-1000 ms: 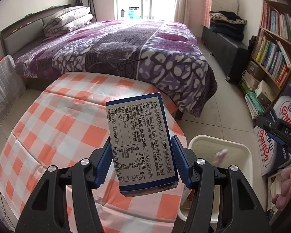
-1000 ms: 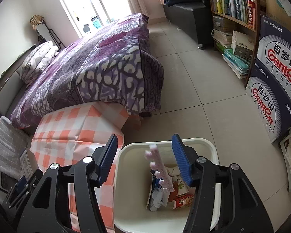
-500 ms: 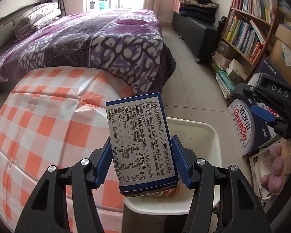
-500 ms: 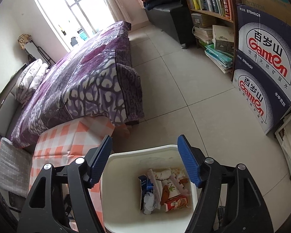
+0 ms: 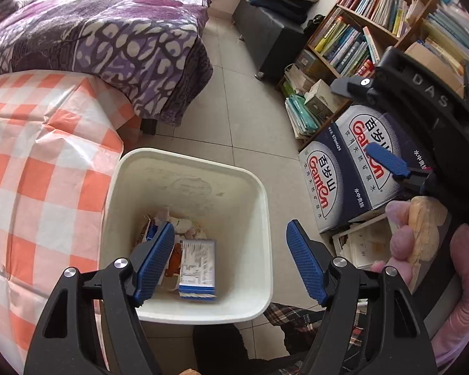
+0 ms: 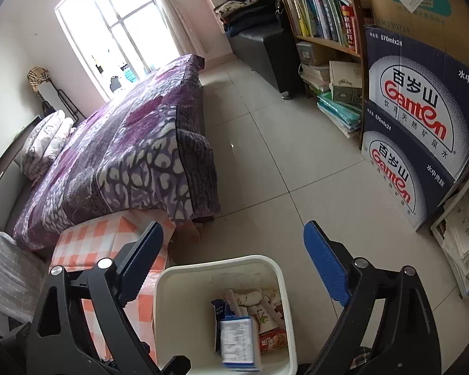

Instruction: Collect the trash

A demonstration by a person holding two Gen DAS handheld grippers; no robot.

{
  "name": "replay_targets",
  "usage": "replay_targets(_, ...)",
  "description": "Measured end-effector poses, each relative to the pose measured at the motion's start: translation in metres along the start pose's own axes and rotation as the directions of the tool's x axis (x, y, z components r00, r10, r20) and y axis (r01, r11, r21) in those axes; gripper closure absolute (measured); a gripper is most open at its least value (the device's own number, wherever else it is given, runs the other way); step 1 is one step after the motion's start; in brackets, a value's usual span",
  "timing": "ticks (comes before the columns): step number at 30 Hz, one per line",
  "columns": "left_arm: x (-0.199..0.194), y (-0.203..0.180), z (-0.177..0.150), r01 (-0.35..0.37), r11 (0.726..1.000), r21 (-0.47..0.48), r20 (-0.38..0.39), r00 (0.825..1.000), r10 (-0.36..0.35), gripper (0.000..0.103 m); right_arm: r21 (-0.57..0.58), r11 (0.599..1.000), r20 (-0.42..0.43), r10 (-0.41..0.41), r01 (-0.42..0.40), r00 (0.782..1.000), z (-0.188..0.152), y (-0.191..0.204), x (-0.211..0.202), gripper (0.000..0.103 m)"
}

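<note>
Carton [image 5: 197,268] inside bin rim [image 5: 267,218]

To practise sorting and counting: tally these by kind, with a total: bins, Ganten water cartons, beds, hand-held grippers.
white bin: 1
Ganten water cartons: 2
bed: 1
Grippers: 2 (left hand-held gripper, right hand-held gripper)
Total: 6

I see a cream, square plastic waste bin [image 5: 259,187] on the tiled floor, just right of the orange-checked table. Inside, a blue-and-white printed carton [image 5: 198,268] lies label-up atop crumpled wrappers [image 6: 267,318].
</note>
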State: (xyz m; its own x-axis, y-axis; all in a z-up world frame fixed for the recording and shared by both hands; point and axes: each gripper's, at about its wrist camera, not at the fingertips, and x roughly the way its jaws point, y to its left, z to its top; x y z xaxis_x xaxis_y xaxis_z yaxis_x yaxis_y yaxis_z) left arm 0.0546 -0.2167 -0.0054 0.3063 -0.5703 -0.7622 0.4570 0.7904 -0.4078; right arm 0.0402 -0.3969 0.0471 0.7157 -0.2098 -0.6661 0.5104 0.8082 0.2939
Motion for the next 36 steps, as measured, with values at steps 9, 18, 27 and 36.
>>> replay_targets(9,-0.033,0.009,-0.034,-0.147,0.988,0.042,0.074,0.987,0.144,0.019,-0.101,0.994,0.06,-0.04,0.046,0.997,-0.024,0.012,-0.038,0.007)
replay_targets(18,-0.08,0.023,-0.071,-0.413,0.91,0.037,0.301,0.873,0.384,0.008,-0.202,0.972,0.185,-0.081,0.118,0.979,-0.075,0.025,-0.083,0.007)
replay_targets(27,-0.105,0.051,-0.087,-0.571,0.819,-0.056,0.355,0.755,0.551,0.007,-0.273,0.947,0.262,-0.095,0.168,0.96,-0.12,0.038,-0.102,0.007)
replay_targets(36,-0.103,0.08,-0.1,-0.581,0.803,-0.133,0.309,0.745,0.591,0.007,-0.343,0.924,0.229,-0.092,0.168,0.969,-0.146,0.055,-0.088,0.007)
